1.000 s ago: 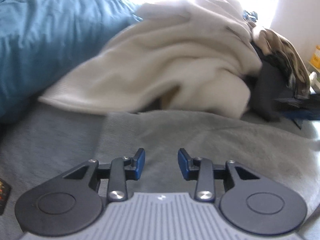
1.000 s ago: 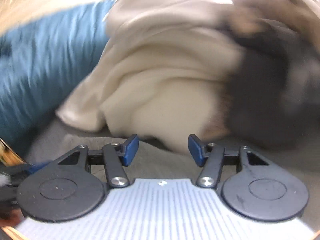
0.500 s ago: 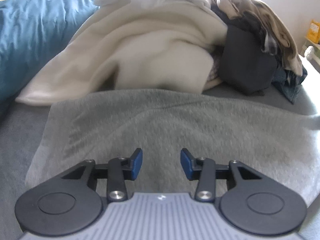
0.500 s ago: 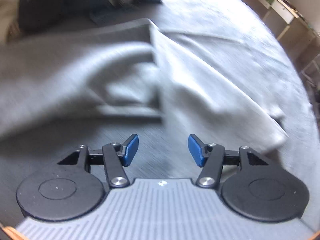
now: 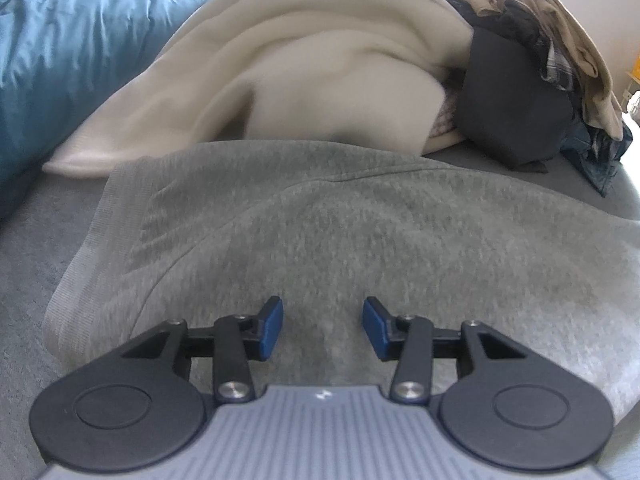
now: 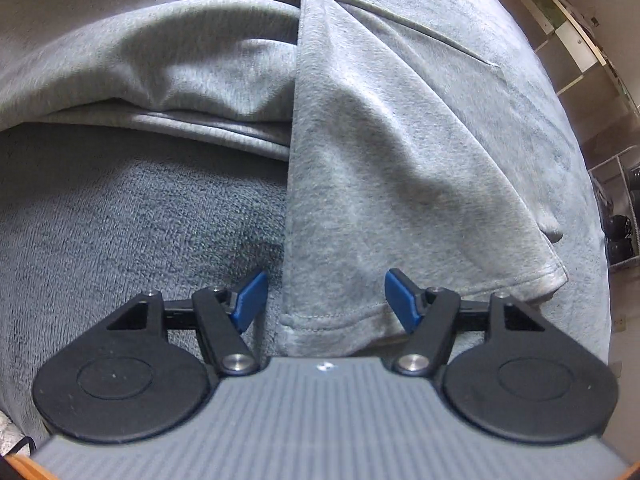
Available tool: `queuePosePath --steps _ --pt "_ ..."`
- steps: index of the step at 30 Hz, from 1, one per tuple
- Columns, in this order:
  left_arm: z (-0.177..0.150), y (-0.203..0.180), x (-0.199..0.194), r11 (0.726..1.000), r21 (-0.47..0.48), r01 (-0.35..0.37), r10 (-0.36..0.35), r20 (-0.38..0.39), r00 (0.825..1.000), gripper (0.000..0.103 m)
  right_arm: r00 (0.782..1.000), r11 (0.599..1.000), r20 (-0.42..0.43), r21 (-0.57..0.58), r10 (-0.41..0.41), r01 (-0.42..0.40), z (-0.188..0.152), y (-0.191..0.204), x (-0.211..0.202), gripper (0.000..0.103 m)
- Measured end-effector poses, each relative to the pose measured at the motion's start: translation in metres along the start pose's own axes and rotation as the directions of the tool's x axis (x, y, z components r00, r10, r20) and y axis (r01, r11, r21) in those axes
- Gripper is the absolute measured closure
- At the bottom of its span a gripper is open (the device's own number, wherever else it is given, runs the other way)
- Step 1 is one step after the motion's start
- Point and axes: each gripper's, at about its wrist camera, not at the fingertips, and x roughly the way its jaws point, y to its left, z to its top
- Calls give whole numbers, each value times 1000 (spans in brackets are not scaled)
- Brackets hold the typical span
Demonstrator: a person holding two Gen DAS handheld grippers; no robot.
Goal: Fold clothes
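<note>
Through the left wrist camera I saw what the right one did not: a rumpled teal-blue duvet (image 5: pixel 76 48) at far left, then a heap of unfolded clothes, a cream fleece garment (image 5: pixel 304 68) draped beside a black garment (image 5: pixel 516 108) with tan and plaid pieces on top. My left gripper (image 5: pixel 323 330) hung over the grey heathered sweatshirt (image 5: pixel 360 236), its ribbed hem toward the left, its blue pads (image 5: pixel 270 328) parting with nothing pressed between them. Only the right wrist camera showed me the darker grey terry bed cover (image 6: pixel 120 216) at left, the sweatshirt's folded sleeve with its stitched cuff, and white shelving (image 6: pixel 576 44) at far right. My right gripper (image 6: pixel 325 300) was widening, the cuff edge lying between its pads without being pinched. The sweatshirt lay spread on the bed, soft, creased, partly folded.
</note>
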Motion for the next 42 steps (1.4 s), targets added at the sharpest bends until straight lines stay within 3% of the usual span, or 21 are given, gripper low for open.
queuePosePath --steps 4,8,12,23,33,42 --pt "1 6 5 1000 6 11 -11 -3 1000 56 1000 999 -13 39 -2 2 4 -1 2 51" --pt "-1 11 7 1000 -1 29 -29 0 1000 56 999 999 -27 41 -23 24 8 8 0 79" --pt "-3 16 8 999 -17 48 -48 3 999 55 998 997 -46 61 -49 51 14 9 1 94" --pt "-15 20 11 997 -35 68 -67 48 997 52 986 990 -92 -5 -142 142 27 13 1 98" --pt "-13 27 15 993 -78 93 -91 34 995 50 967 973 -109 -63 -228 222 46 14 -6 99" --pt "-14 23 16 995 -46 84 -82 35 996 48 963 967 -105 -85 -247 238 48 11 1 99"
